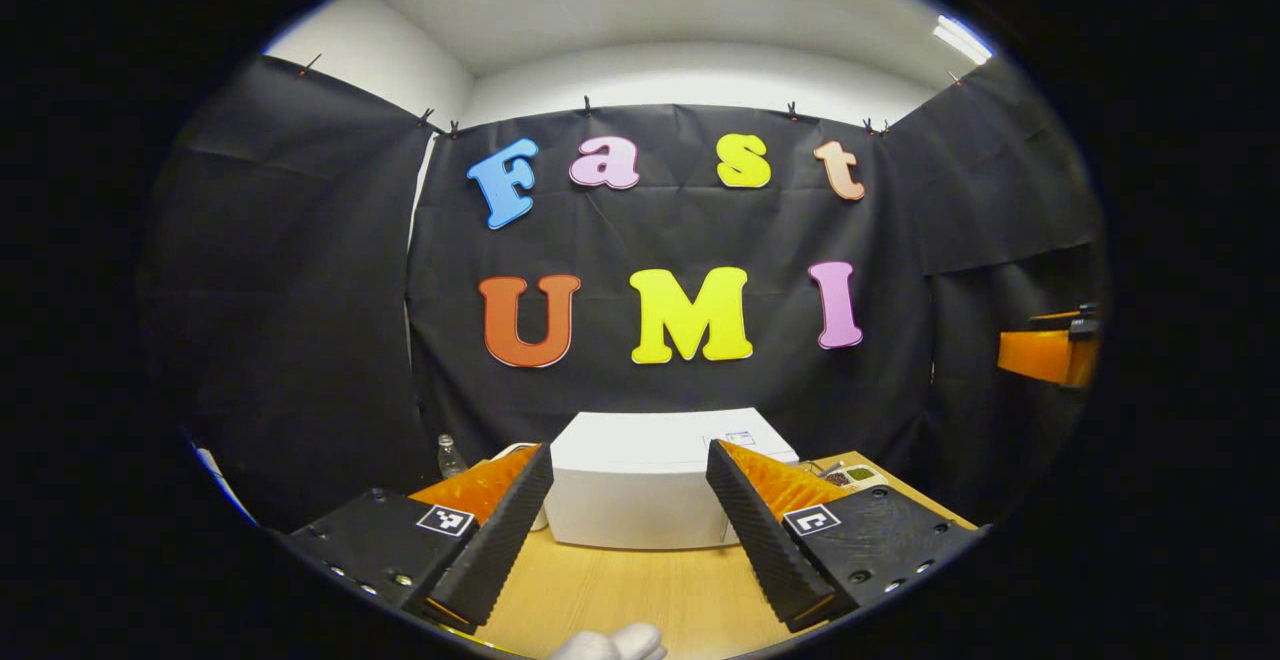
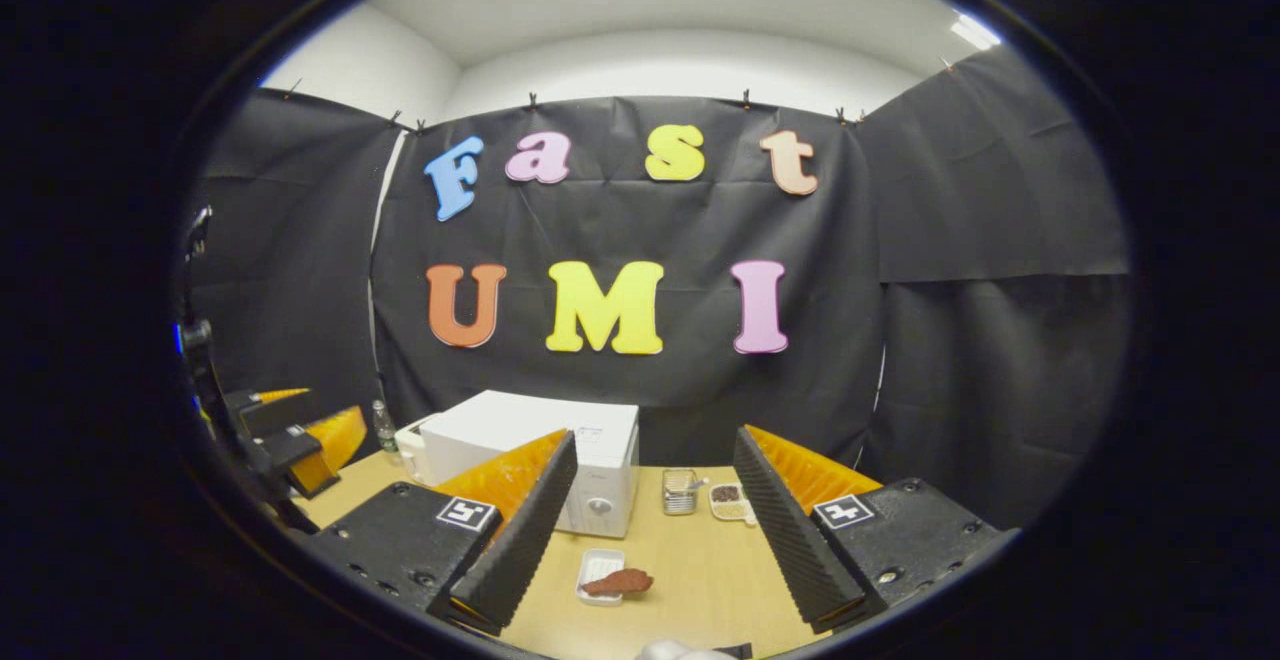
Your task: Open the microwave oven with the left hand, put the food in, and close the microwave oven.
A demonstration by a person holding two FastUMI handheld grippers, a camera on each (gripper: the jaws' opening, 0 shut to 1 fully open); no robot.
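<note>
My two grippers [image 1: 630,530] [image 2: 650,540] hang released; far ahead, microwave [image 2: 540,460]; nearer, food tray [image 2: 610,575]; right, condiment dishes [image 2: 728,502].

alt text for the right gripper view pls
A white microwave oven, door closed, stands on a wooden table, seen between the open fingers of the right hand-held gripper. In front of it lies a small white tray with a piece of reddish-brown food. The other hand-held gripper is at far left.
</note>
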